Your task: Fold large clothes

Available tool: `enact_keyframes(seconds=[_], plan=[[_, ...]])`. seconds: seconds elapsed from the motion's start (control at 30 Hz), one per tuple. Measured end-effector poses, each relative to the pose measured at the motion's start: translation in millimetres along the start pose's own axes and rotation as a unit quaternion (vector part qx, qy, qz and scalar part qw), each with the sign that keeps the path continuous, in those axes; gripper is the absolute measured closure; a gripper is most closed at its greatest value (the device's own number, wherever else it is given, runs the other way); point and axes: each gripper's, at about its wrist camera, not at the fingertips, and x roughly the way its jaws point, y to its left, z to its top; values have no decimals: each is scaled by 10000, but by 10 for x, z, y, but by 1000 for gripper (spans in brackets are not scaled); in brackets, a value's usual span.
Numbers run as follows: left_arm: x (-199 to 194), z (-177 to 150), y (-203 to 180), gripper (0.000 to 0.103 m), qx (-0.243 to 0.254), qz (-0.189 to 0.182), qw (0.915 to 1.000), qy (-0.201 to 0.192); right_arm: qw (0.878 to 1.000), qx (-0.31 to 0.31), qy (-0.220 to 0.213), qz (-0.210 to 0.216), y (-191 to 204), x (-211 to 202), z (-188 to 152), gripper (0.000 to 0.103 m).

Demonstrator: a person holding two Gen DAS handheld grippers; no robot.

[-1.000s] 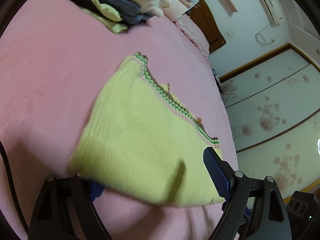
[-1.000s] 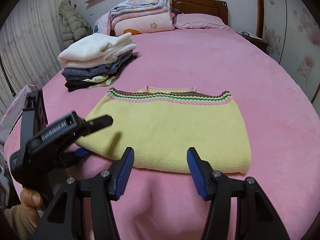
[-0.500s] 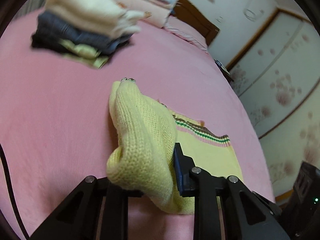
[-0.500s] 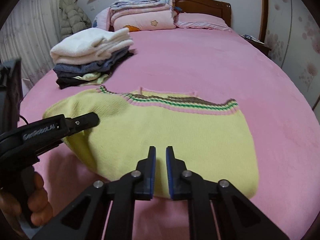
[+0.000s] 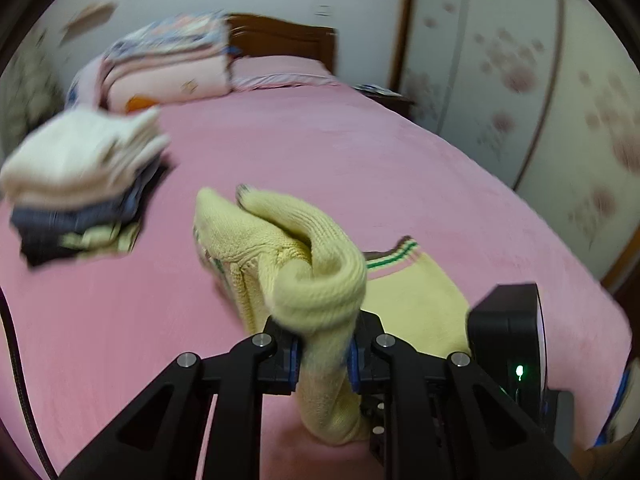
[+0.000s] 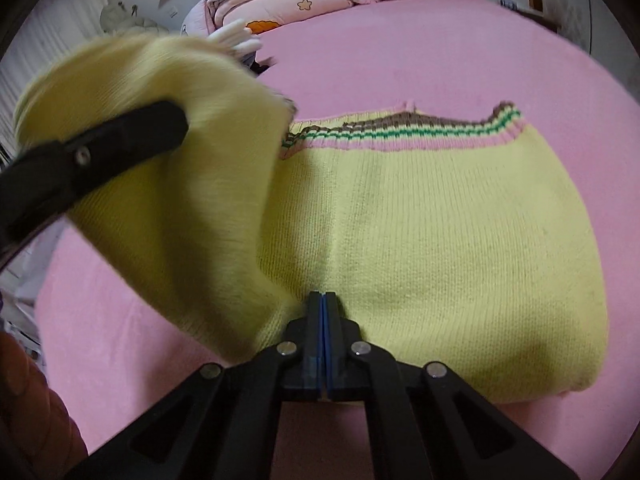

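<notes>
left gripper [image 5: 322, 354] was clamped on the sweater [image 6: 440, 232], its left end raised off the bed [image 6: 400, 48]. right gripper [image 6: 322, 340] was closed at the near hem (pinching fabric or only pressing, unclear). unfolded half lay rightward, long axis across.

This is a bedroom in a home. A wide bed [image 5: 360, 168] spread with a pink cover fills the view ahead of both tongs, ending at a dark wooden headboard [image 5: 280, 42] against the far wall. Folded quilts [image 5: 168, 68] and a pink pillow [image 5: 280, 74] are stacked at the head of the bed. A pile of folded clothes [image 5: 80, 184] sits on the cover ahead and to the left. To the right stand pale wardrobe doors [image 5: 520, 80] with a flower pattern. A curtain [image 6: 52, 40] hangs far left, with a padded jacket [image 6: 124, 20] beside it.
</notes>
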Motion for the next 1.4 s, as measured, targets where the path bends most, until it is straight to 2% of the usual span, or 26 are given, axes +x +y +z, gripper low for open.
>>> enact_keyframes(seconds=[0.1, 0.13, 0.27, 0.3, 0.43, 0.53, 0.6, 0.77, 0.9, 0.93, 0.97, 1.13, 1.17, 1.27, 1.3, 1.4], plan=[[78, 106, -285, 87, 544, 1, 9985, 7, 9979, 516, 52, 389, -212, -199, 5, 103], [95, 119, -384, 87, 690, -25, 9976, 45, 9974, 628, -6, 363, -290, -317, -18, 103], [219, 39, -725, 87, 1133, -222, 9928, 314, 9965, 818, -137, -34, -590, -732, -152, 103], [246, -9, -809, 87, 1309, -236, 9904, 378, 9967, 767, -129, -251, -663, -826, -197, 103], [412, -333, -1213, 87, 2350, -194, 9693, 703, 9954, 582, -18, -760, -810, -987, -273, 103], [472, -525, -1356, 87, 2754, -167, 9577, 821, 9935, 561, -83, -983, -872, -1090, -276, 103], [463, -577, -1383, 87, 2846, -206, 9547, 840, 9927, 555, -138, -1061, -873, -1135, -269, 103], [395, -541, -1308, 85, 2479, -494, 9634, 890, 9931, 506, -213, -1038, -889, -1118, -145, 103], [269, -464, -1211, 66, 2191, -770, 9688, 863, 9935, 436, -356, -987, -855, -1166, -15, 103], [207, -434, -1167, 58, 2069, -914, 9704, 844, 9939, 461, -364, -932, -852, -1171, 11, 103], [138, -411, -1132, 55, 1951, -1071, 9712, 846, 9943, 491, -368, -870, -852, -1180, 36, 103], [-208, -303, -899, 51, 1490, -1554, 9739, 721, 9965, 663, -333, -393, -786, -1193, 201, 102], [-273, -278, -822, 50, 1353, -1569, 9761, 663, 9968, 706, -279, -248, -765, -1174, 243, 97], [-347, -173, -490, 42, 757, -1409, 9856, 547, 9970, 736, -232, 35, -665, -1108, 354, 75], [-329, -158, -387, 42, 597, -1350, 9876, 541, 9973, 695, -234, 98, -629, -1095, 386, 71], [-131, -155, 23, 42, -166, -970, 9927, 695, 9984, 508, -123, 194, -519, -977, 502, 71]])
